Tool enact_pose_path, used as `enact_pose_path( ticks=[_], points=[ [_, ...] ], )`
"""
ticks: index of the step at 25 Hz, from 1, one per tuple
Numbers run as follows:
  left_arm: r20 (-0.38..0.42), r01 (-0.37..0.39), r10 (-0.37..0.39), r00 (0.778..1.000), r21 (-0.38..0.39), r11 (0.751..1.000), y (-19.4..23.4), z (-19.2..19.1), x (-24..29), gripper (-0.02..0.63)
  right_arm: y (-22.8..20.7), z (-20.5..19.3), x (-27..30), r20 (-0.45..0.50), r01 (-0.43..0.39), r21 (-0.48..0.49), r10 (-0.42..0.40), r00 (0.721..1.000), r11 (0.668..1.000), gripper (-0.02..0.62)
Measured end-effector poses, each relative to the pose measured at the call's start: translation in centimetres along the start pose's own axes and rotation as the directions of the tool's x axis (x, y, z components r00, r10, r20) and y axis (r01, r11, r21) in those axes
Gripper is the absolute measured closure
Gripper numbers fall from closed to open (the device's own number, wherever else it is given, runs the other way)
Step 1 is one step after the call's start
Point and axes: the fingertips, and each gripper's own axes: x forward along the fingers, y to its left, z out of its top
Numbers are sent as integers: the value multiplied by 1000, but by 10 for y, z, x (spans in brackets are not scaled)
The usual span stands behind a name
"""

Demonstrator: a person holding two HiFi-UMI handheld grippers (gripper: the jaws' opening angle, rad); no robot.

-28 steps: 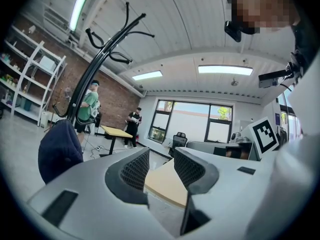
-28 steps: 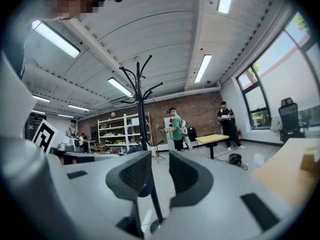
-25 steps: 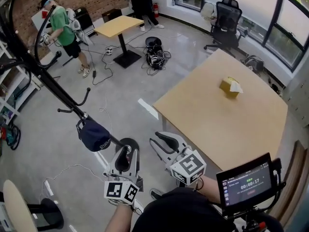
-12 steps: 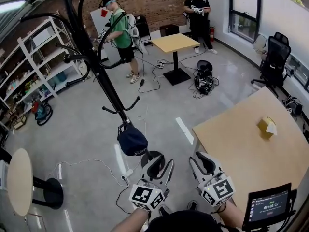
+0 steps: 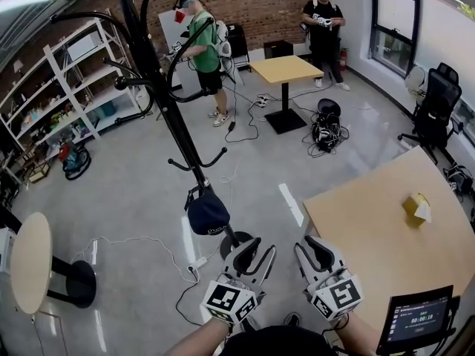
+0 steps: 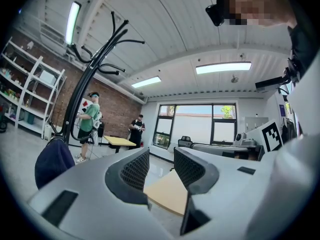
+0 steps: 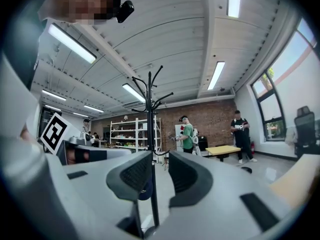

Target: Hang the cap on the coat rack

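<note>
Dark navy fabric cap (image 5: 207,212) on low hook of black metal coat rack (image 5: 167,110). Left tongs (image 5: 252,249) and right tongs (image 5: 317,247) released, empty. Risk: shallow seating; nudged pole, dropped cap.

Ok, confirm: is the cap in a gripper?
No, the cap hangs low on the coat rack; left gripper and right gripper stand empty.

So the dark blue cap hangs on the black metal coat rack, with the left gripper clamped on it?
No. The left gripper view shows the left gripper with jaws apart and empty; the dark blue cap hangs on the black metal coat rack untouched.
</note>
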Motion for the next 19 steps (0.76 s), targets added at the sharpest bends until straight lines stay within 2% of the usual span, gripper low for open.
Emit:
enact_pose_path(
  ticks=[19],
  points=[
    [-9, -35, 35, 999, 6, 999, -28, -8, 25, 449, -36, 0, -11, 5, -34, 16, 34, 999, 999, 488]
  ],
)
